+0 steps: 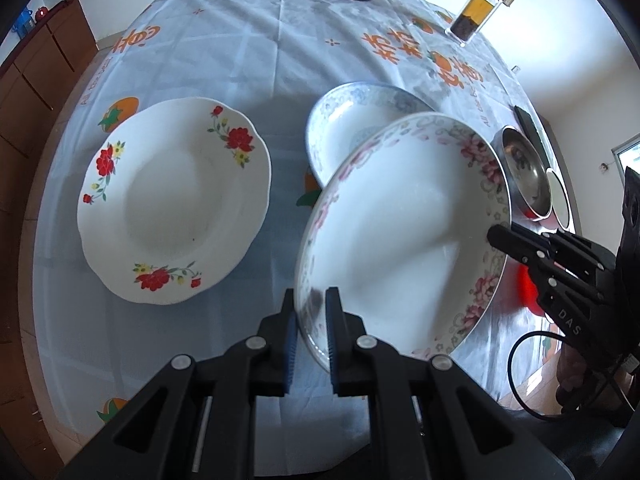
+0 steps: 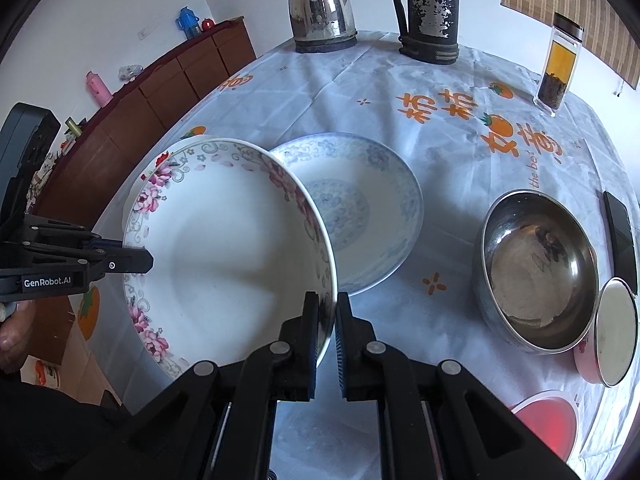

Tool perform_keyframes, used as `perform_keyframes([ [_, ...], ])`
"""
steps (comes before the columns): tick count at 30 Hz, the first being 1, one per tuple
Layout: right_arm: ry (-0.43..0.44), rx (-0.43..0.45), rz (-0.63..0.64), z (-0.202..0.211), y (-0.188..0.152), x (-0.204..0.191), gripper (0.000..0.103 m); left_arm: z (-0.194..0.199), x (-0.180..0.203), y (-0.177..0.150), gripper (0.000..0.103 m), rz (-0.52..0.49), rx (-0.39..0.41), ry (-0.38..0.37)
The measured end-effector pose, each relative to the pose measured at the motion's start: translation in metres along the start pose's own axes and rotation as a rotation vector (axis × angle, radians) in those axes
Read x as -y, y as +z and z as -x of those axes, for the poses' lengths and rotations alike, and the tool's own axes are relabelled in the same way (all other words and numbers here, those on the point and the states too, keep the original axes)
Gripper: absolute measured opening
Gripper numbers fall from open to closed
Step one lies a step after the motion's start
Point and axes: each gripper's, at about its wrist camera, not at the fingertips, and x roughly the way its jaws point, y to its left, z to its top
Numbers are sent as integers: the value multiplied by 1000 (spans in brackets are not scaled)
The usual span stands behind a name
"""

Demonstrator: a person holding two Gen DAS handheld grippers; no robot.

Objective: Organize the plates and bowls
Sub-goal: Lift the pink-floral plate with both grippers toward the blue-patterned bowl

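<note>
A pink-flowered plate (image 1: 400, 232) is held tilted above the table. My left gripper (image 1: 311, 312) is shut on its near left rim. My right gripper (image 2: 328, 316) straddles its right rim (image 2: 224, 248), with a small gap at the right finger. The right gripper also shows in the left wrist view (image 1: 496, 236) at the plate's right rim. A blue-patterned plate (image 2: 360, 208) lies on the table behind it, also in the left wrist view (image 1: 348, 128). A red-flowered plate (image 1: 172, 200) lies to the left.
A steel bowl (image 2: 536, 268), a lidded pink bowl (image 2: 612, 332) and a dark phone (image 2: 620, 236) lie at the right. A kettle (image 2: 320, 8), a dark jug (image 2: 430, 12) and a tea bottle (image 2: 558, 64) stand at the far edge. A wooden cabinet (image 2: 160, 92) stands to the left.
</note>
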Motion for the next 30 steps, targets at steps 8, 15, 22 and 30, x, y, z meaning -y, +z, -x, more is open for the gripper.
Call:
perform_keyframes([
  [8,-1,3,-4,-1,4,2,9,-1,0,2,10,1,0,0],
  [15,-2,6,-9,-2,11,8,9,-2,2,12,10,-5,-1,1],
  [22,-4,7,-17,-5,18,16,9,-6,4,22,10,-11,-5,6],
  [30,-2,7,-19,-7,24,21,9,-10,7,27,10,-16,-8,13],
])
